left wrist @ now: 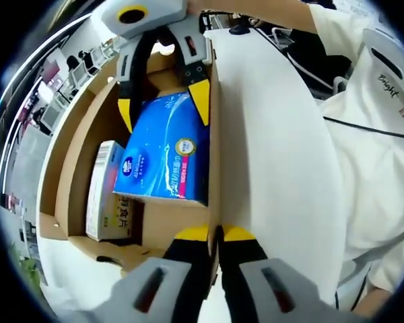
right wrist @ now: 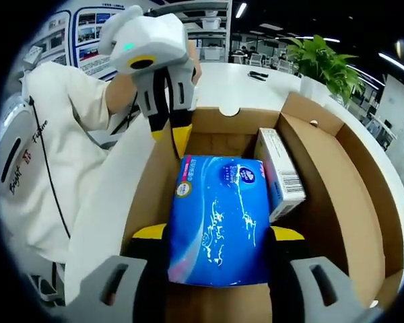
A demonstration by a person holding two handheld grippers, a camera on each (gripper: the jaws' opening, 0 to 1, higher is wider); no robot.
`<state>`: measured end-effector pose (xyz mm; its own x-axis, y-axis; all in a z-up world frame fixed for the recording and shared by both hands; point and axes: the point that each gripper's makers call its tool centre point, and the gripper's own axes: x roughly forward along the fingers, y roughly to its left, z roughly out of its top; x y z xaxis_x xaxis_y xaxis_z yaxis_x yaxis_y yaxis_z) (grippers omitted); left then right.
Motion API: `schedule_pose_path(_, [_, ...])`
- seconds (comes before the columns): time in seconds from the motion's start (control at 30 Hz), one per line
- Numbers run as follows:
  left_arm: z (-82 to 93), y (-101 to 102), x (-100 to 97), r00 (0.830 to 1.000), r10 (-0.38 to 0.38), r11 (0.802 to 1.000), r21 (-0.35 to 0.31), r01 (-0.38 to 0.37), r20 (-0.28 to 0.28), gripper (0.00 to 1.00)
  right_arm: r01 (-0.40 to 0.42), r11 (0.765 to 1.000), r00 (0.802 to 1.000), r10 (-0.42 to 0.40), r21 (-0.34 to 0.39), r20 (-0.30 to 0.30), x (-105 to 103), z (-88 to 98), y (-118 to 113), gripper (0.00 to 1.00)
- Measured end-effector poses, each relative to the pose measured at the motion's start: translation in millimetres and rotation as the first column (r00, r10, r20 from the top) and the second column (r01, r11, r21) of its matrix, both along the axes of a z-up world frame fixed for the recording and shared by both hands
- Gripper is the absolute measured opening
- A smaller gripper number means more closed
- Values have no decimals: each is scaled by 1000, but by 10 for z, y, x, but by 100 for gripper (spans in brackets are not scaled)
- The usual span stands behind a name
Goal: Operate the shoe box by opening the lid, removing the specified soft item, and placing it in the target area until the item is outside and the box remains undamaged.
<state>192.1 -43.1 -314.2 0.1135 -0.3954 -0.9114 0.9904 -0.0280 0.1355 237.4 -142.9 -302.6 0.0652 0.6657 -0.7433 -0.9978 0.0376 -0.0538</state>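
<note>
An open brown cardboard shoe box (left wrist: pixel 67 168) (right wrist: pixel 323 175) holds a blue soft tissue pack (left wrist: pixel 165 151) (right wrist: pixel 219 215). My right gripper (right wrist: pixel 217 233) (left wrist: pixel 163 104) reaches into the box, one jaw pressed on each long side of the pack, shut on it. The white lid (left wrist: pixel 276 168) (right wrist: pixel 111 222) stands raised along one side of the box. My left gripper (left wrist: pixel 215 233) (right wrist: pixel 178 138) is shut on the lid's thin edge and holds it up.
A small white and yellow carton (left wrist: pixel 108 195) (right wrist: pixel 279 171) lies in the box beside the pack. A person in a white shirt (left wrist: pixel 370 134) (right wrist: pixel 40 155) stands close behind the lid. The box rests on a white table (right wrist: pixel 236 81), with a potted plant (right wrist: pixel 323 60) beyond.
</note>
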Motion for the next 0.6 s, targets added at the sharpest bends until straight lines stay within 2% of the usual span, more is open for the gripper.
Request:
schedule_pose_path(0.3, [-1,0,5,1000,9,1000,-2,-9,-1,3,6,1000,1000,-6,2,-8,-3,-2,-108,58])
schedule_pose_path(0.6, [-3,-1,6,1000,7,1000,0,-7,-4,3,20,995,1000,-20,-99,7,-52,-23,-269,59])
